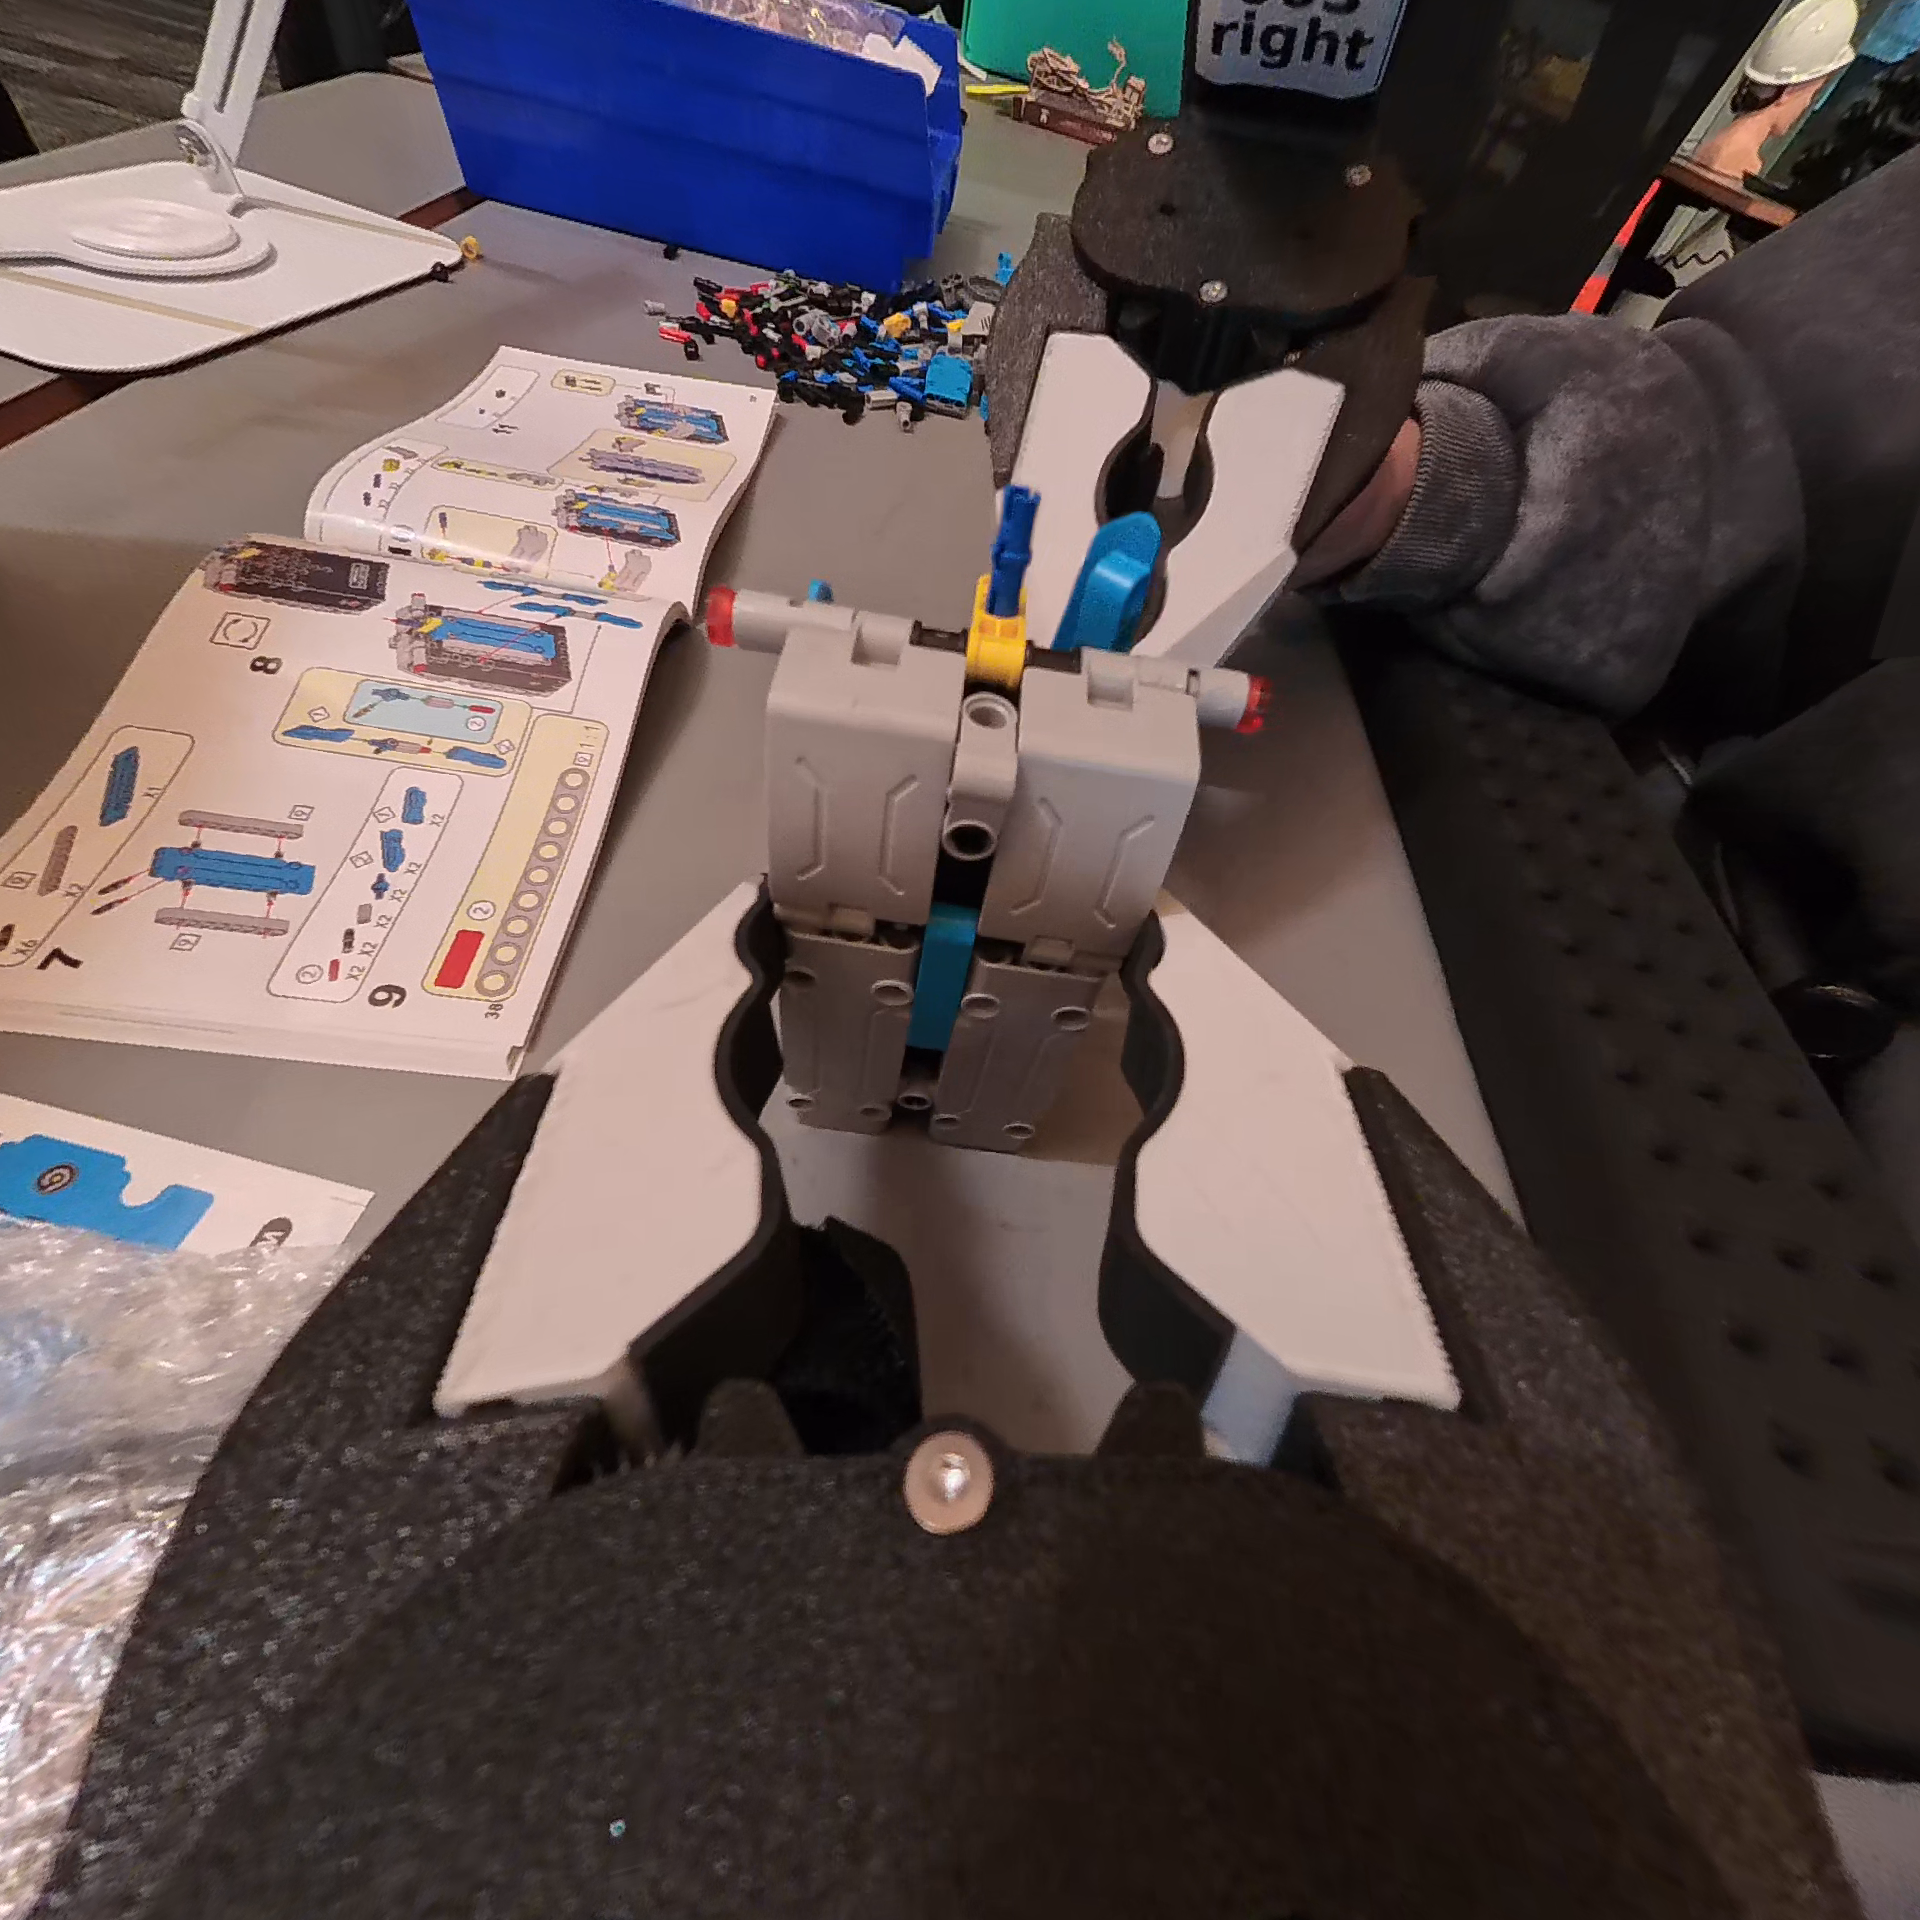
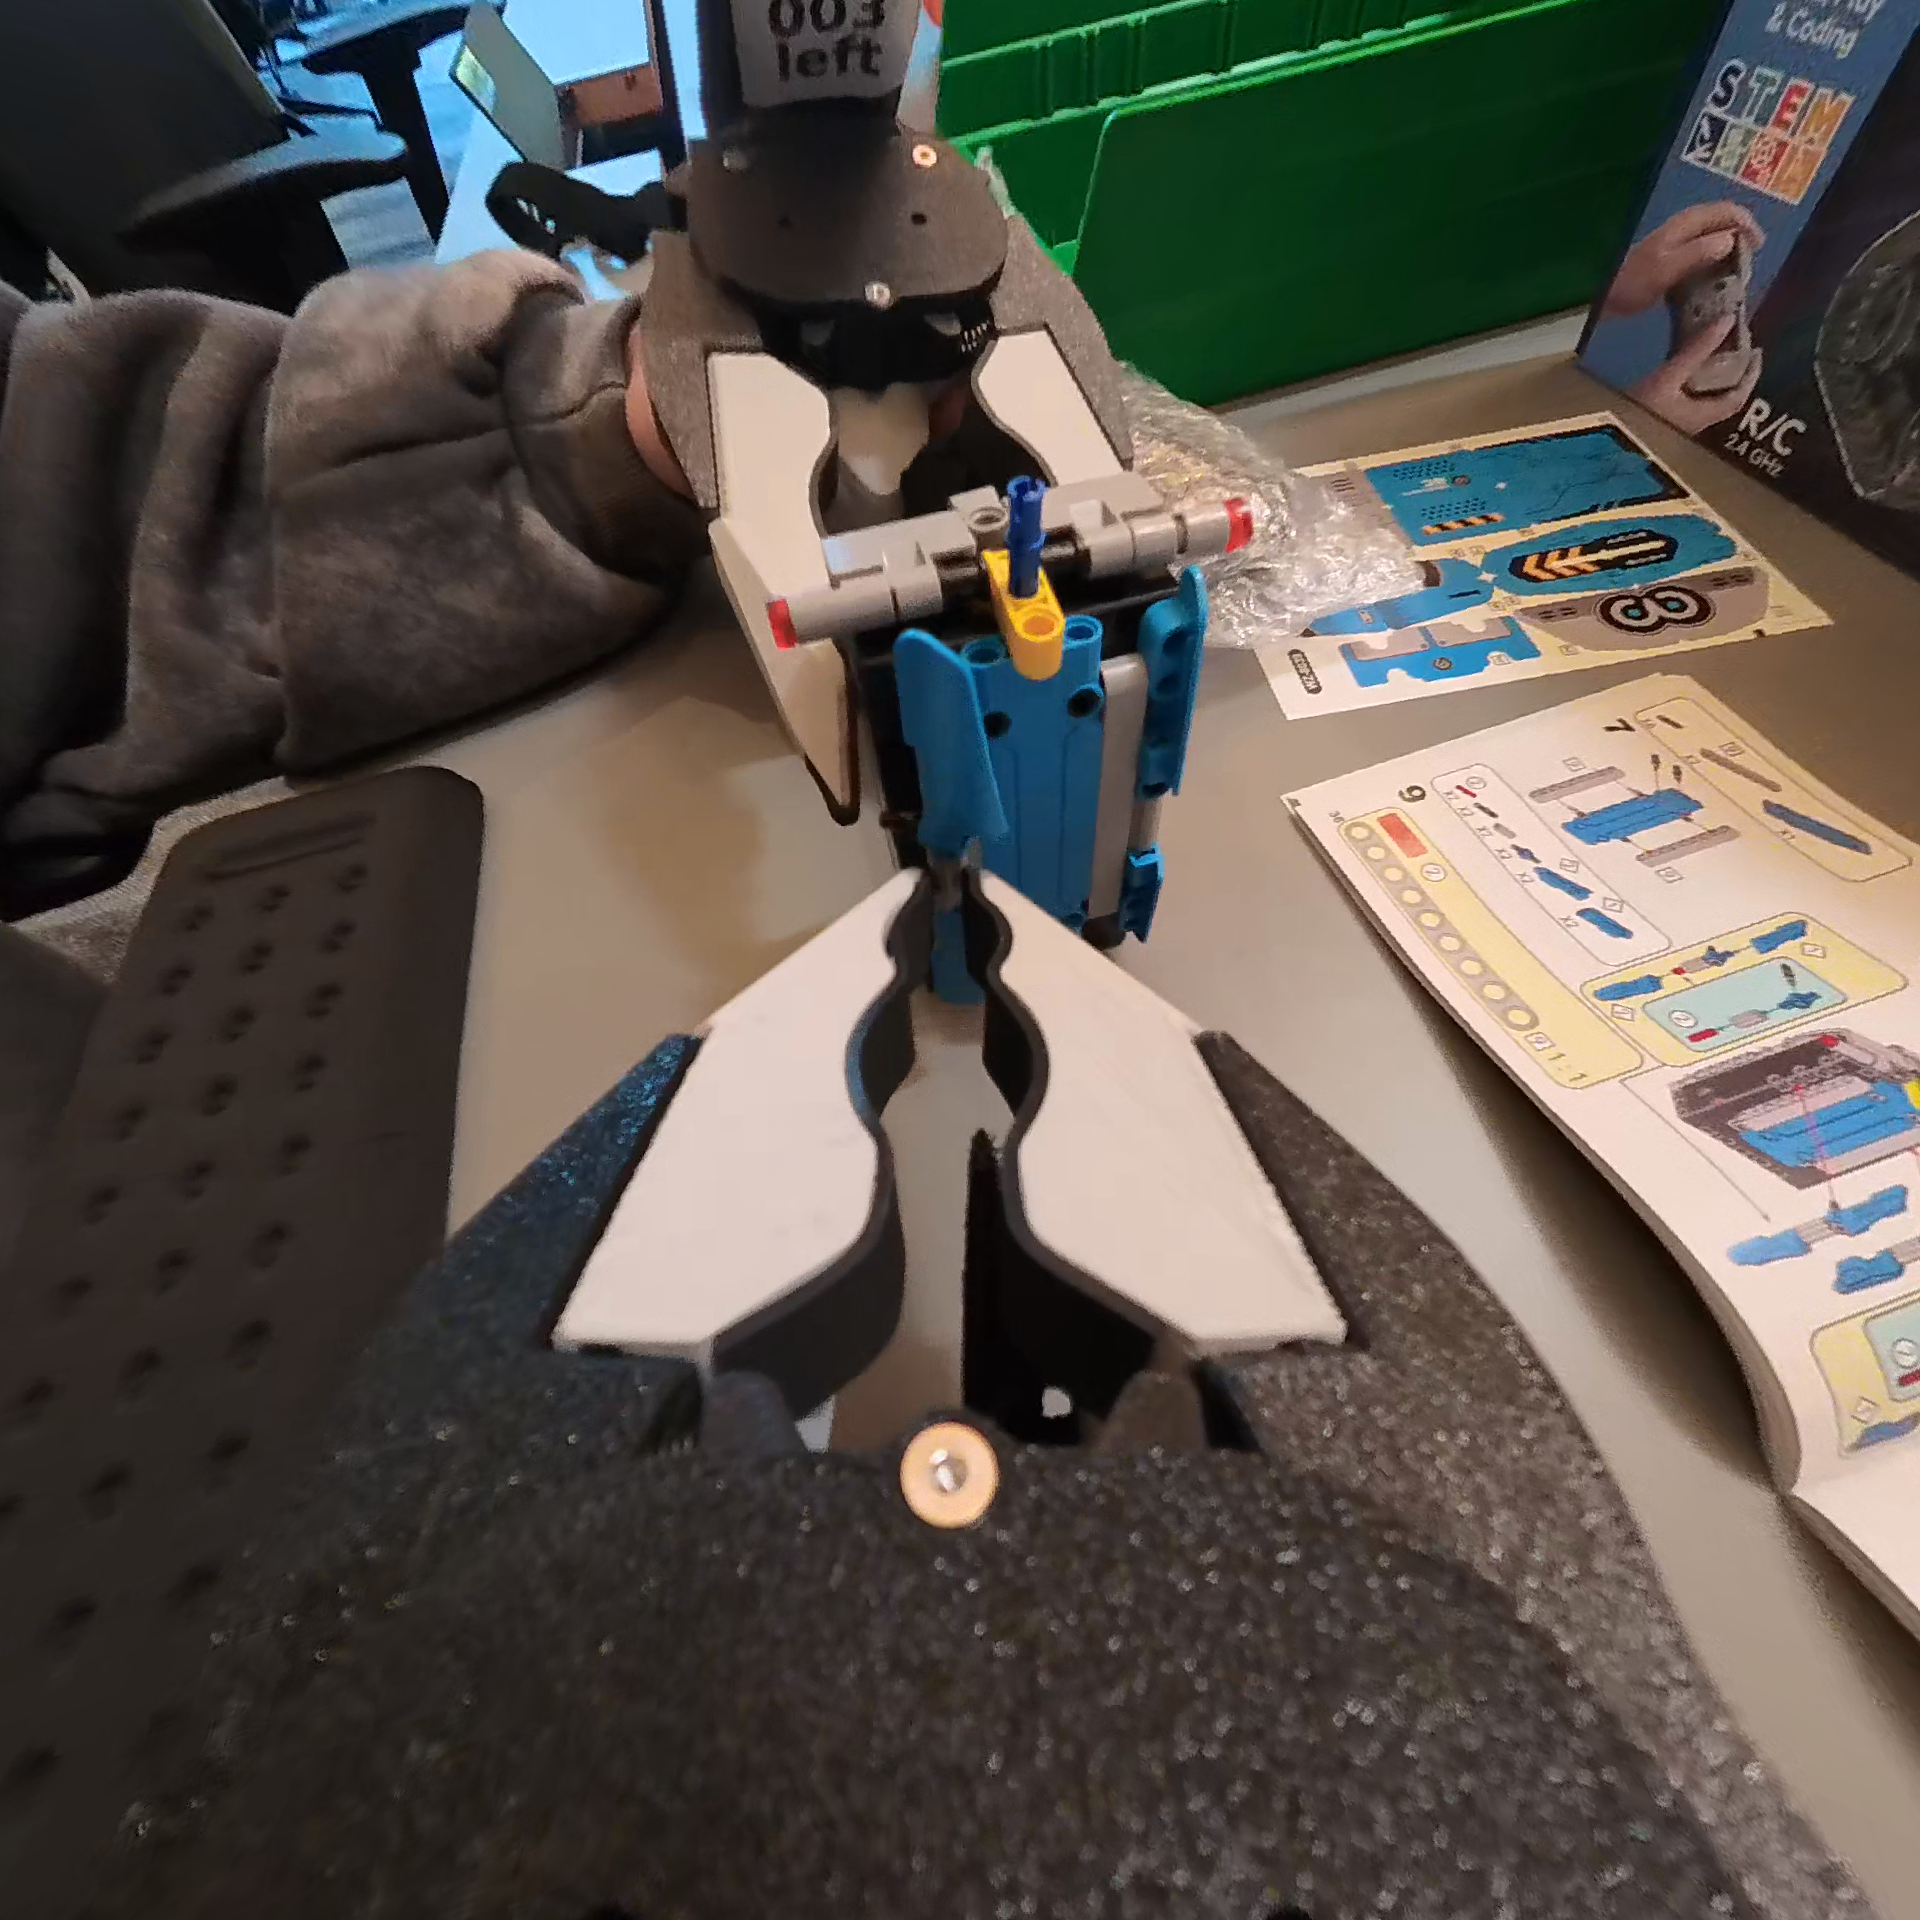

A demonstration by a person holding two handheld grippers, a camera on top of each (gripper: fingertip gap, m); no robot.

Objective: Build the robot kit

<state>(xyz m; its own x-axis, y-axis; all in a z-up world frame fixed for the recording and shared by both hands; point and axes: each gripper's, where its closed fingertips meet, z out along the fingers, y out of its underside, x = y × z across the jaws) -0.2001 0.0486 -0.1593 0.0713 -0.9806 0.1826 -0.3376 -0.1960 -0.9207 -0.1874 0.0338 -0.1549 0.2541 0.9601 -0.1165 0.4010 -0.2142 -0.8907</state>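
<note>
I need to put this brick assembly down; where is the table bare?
Bare table lies between the perforated black mat and the brick assembly. Crowded: the instruction booklet, loose parts pile and sticker sheet.

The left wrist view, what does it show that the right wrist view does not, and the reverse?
Only the left wrist view shows the blue bin, the pile of small loose parts, the white stand base and the model's grey panel side.

Only the right wrist view shows the green bin, the kit box and the model's blue side.

Both show the brick model held by the left tool, the right tool shut on a blue piece, the open instruction booklet, the sticker sheet and bubble wrap.
</note>
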